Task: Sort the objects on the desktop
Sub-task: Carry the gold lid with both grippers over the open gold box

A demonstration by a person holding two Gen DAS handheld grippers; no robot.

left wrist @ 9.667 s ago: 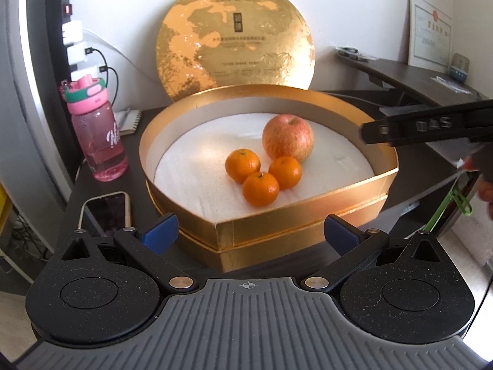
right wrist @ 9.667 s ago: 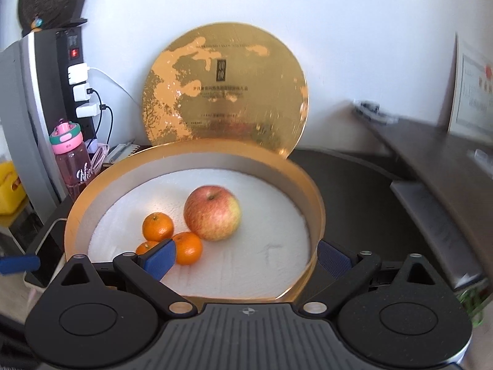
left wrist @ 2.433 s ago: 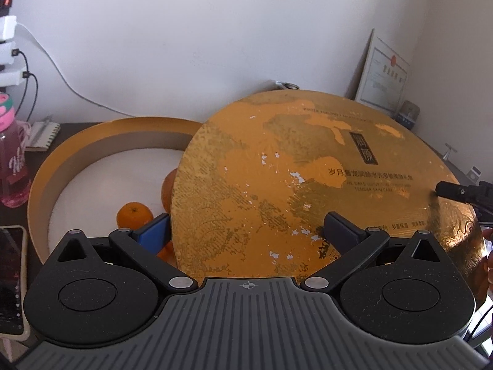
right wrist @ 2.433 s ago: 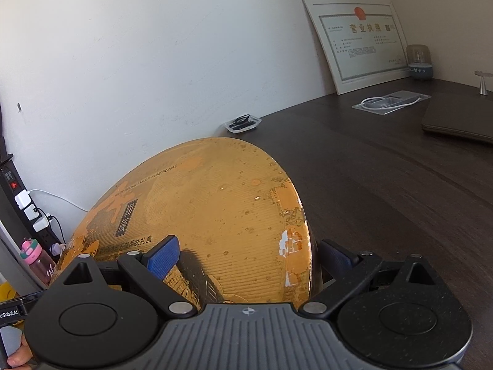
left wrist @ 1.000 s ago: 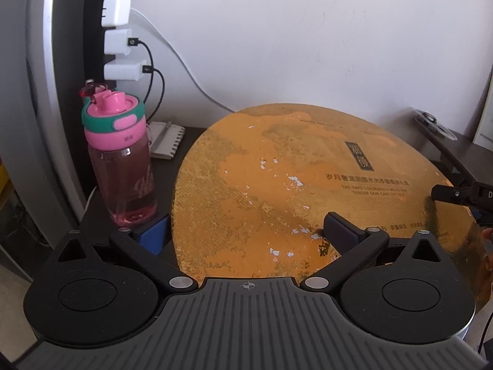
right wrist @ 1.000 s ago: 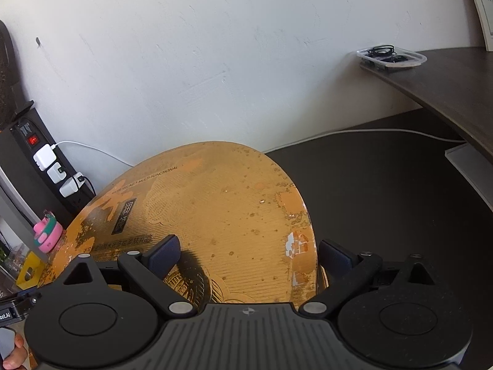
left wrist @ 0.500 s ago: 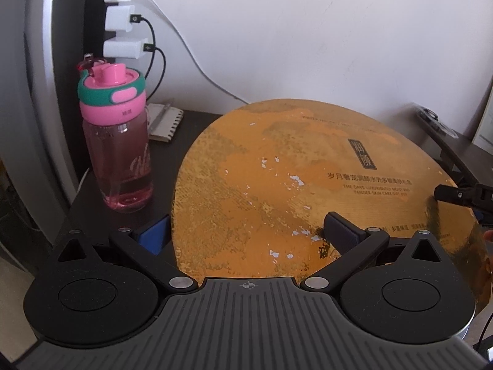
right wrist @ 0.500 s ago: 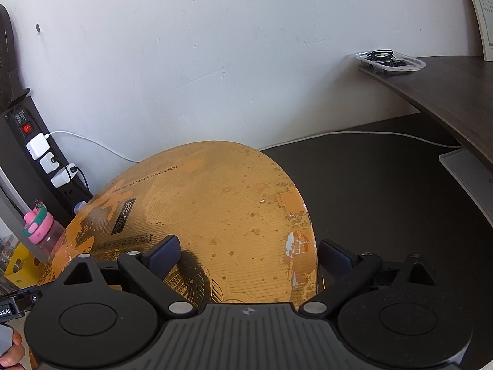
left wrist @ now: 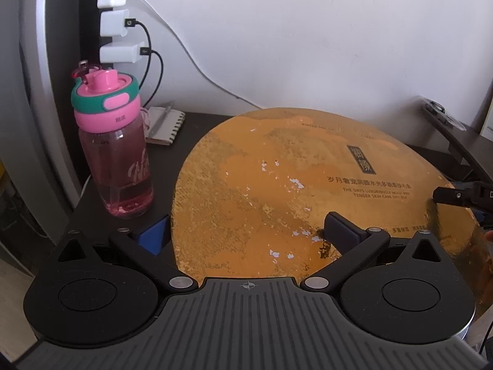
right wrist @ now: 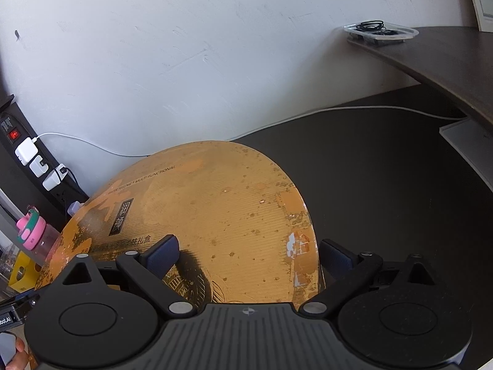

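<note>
We're holding the gold lid [left wrist: 295,185] w/ both grippers, one at each side of its rim. Left gripper [left wrist: 246,231]: fingers wide, one under the lid, one on top near the edge. Right gripper [right wrist: 246,256]: fingers also wide, straddling the rim; real clamp or just bracketing, we can't tell.

The lid is hanging above the dark surface [right wrist: 385,166], toward its back-left corner. Whether it's resting on anything underneath is hidden.

Handling, as we're judging it: big thin cardboard disc, light, fairly stiff but prob. flexing if gripped one-sided; foil looks slick and scuffed. Best hold is the rim at opposite sides.

Pink bottle [left wrist: 114,154] is standing near the surface's left edge, just beside the lid. White wall [right wrist: 215,46] behind, w/ chargers [left wrist: 118,30] plugged in.
</note>
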